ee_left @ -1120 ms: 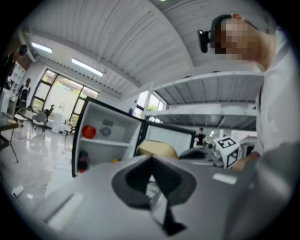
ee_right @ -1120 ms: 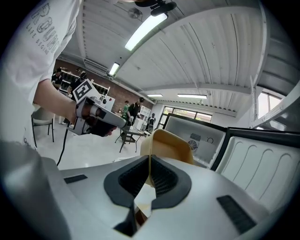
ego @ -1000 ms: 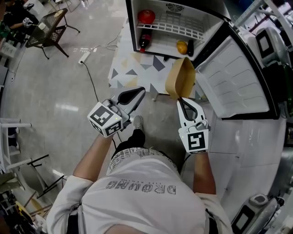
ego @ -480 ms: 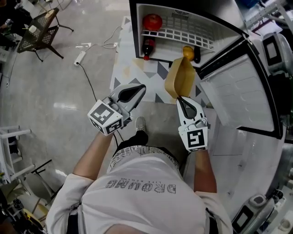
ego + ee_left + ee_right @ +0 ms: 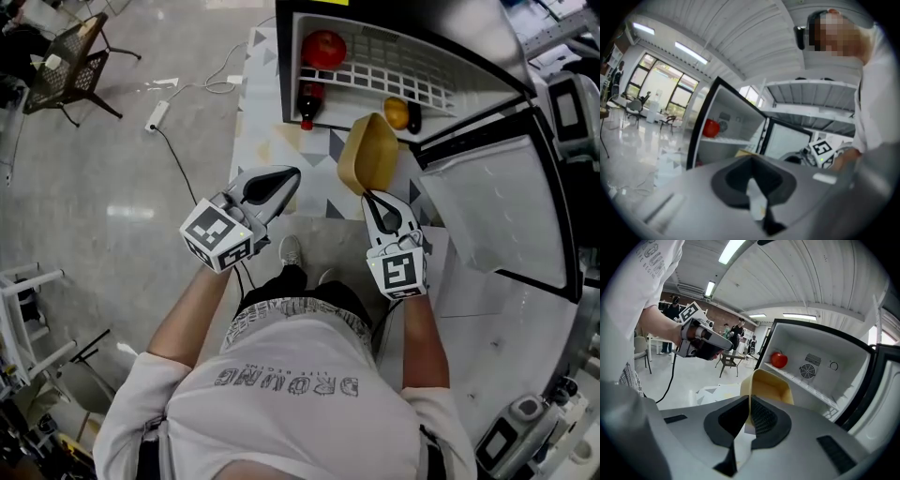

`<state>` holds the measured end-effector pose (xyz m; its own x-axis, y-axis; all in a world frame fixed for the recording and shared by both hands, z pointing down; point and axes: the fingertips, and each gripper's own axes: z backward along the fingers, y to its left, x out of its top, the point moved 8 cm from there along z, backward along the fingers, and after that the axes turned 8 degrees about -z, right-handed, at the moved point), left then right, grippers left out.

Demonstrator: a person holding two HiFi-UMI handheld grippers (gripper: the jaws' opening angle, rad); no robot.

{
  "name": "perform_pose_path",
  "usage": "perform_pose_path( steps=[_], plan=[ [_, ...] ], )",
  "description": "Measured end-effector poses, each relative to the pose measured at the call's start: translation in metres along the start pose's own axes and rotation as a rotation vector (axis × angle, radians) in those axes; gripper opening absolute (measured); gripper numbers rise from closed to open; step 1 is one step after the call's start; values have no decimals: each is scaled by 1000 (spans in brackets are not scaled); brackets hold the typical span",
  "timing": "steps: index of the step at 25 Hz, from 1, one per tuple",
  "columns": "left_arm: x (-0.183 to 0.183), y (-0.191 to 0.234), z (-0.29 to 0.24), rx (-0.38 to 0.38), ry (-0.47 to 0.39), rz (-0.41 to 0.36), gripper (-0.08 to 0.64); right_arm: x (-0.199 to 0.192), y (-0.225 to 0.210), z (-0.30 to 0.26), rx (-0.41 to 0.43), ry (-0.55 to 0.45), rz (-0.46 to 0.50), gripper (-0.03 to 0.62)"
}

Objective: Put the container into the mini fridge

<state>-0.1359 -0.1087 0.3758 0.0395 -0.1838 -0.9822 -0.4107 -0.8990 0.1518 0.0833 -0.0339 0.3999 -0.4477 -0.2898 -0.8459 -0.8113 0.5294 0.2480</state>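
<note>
Tan container (image 5: 367, 161) rim pinched in right gripper (image 5: 374, 201) facing open mini fridge (image 5: 289, 66); left gripper (image 5: 284, 179) closed.

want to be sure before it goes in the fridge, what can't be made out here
Head view: the dark item beside the orange fruit in the mini fridge is too small to name.
Right gripper view: the container floor is hidden behind the right gripper, jaws shut on its wall.
Left gripper view: the mini fridge below its shelf is mostly behind the left gripper body.
</note>
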Motion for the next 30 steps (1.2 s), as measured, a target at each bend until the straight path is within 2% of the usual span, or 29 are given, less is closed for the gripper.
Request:
perform_pose_path(
  steps=[14,30],
  plan=[
    [-19,35,-28,38,32,16,8,-20,-38,-62,40,56,33,12],
    [-39,38,-76,135,43,48,8,-44,-86,-131,119,64,168,12]
  ],
)
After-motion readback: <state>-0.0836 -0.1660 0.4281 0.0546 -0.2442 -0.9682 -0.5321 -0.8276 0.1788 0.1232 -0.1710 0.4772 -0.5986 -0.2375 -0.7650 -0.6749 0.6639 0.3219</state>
